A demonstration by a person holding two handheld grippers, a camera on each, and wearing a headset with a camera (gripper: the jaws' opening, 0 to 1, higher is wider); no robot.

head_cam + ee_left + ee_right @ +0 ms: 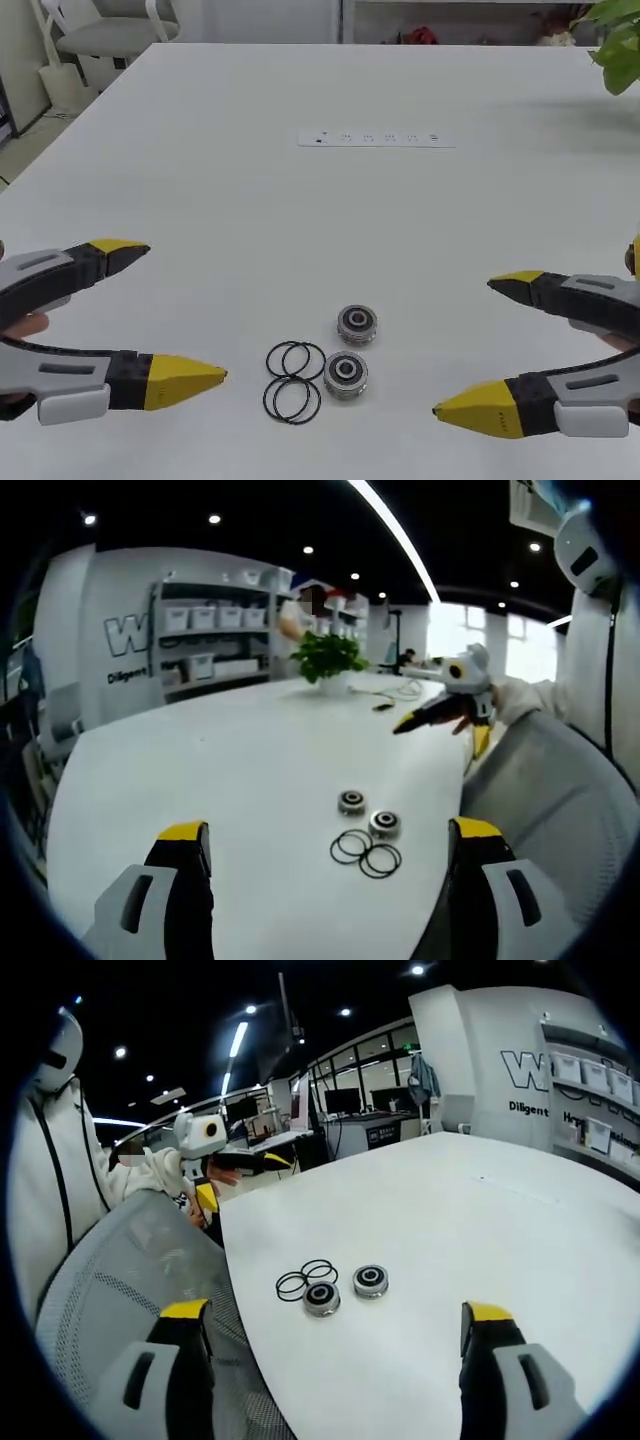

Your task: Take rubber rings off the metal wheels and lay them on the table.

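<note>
Thin black rubber rings [293, 378] lie loose just beside two round metal wheels [345, 372]; yellow-tipped left gripper [186, 312] and right gripper [462, 347] flank them, well apart, jaws spread wide, holding nothing; broad white table [250, 180] opens beyond, its near edge close to the rings.

Shiny metal wheels [346, 373], matt black rubber rings [293, 380], smooth white table [300, 210].

1. Bare table [250, 200] lies open inward from the spread left gripper [186, 312] and right gripper [462, 347].
2. Between the claws, two metal wheels [357, 323] and loose rubber rings [294, 378] lie in the way.
3. Well ahead lies a white strip [376, 139].
</note>
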